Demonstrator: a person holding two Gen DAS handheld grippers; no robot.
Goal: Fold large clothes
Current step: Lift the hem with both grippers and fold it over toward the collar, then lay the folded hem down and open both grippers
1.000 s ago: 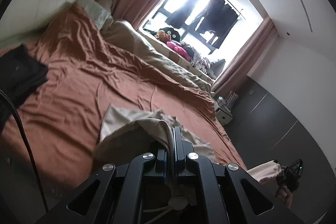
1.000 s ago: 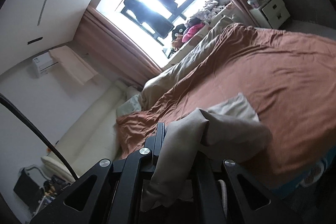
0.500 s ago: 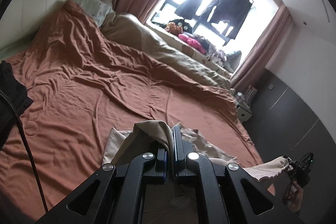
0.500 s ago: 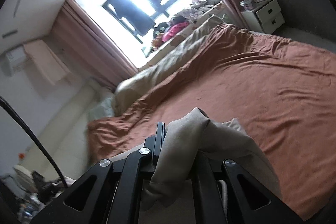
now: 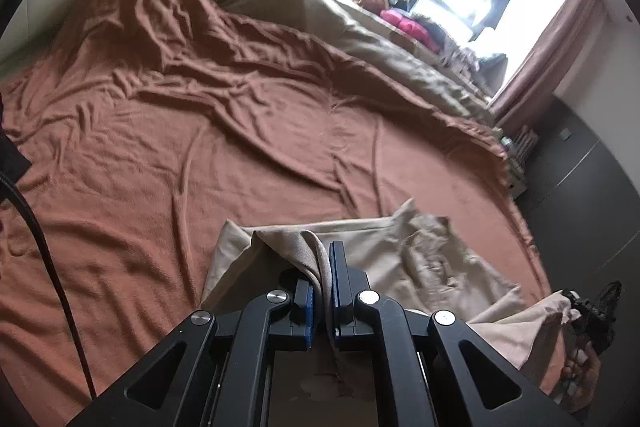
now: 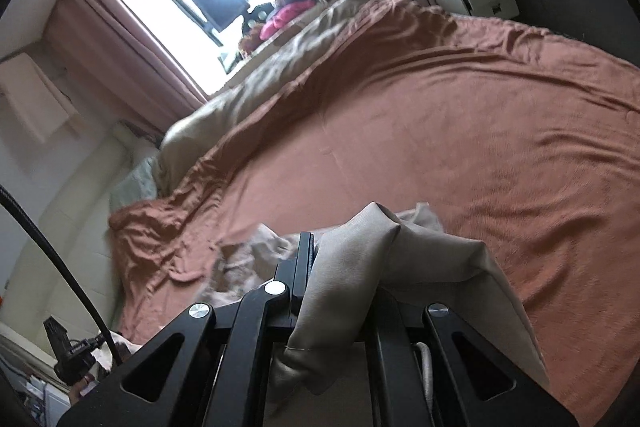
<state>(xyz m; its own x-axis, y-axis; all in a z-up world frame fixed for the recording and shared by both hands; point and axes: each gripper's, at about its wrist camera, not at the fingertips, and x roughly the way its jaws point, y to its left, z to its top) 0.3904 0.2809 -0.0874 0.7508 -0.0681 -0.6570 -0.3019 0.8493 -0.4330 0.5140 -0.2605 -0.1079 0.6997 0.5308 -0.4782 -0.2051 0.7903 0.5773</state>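
Both grippers are clamped on the beige garment (image 5: 404, 251): the left gripper (image 5: 322, 291) pinches a fold between its blue pads, and the right gripper (image 6: 340, 267) has a thick bunch of cloth draped over its fingers. The rest sags onto the rust-brown bedspread (image 5: 200, 131) near the bed's near edge. To lay it well, I'd say pull the held corners apart until taut, then lower evenly. A taupe duvet (image 5: 380, 43) lies along the far edge, well clear.
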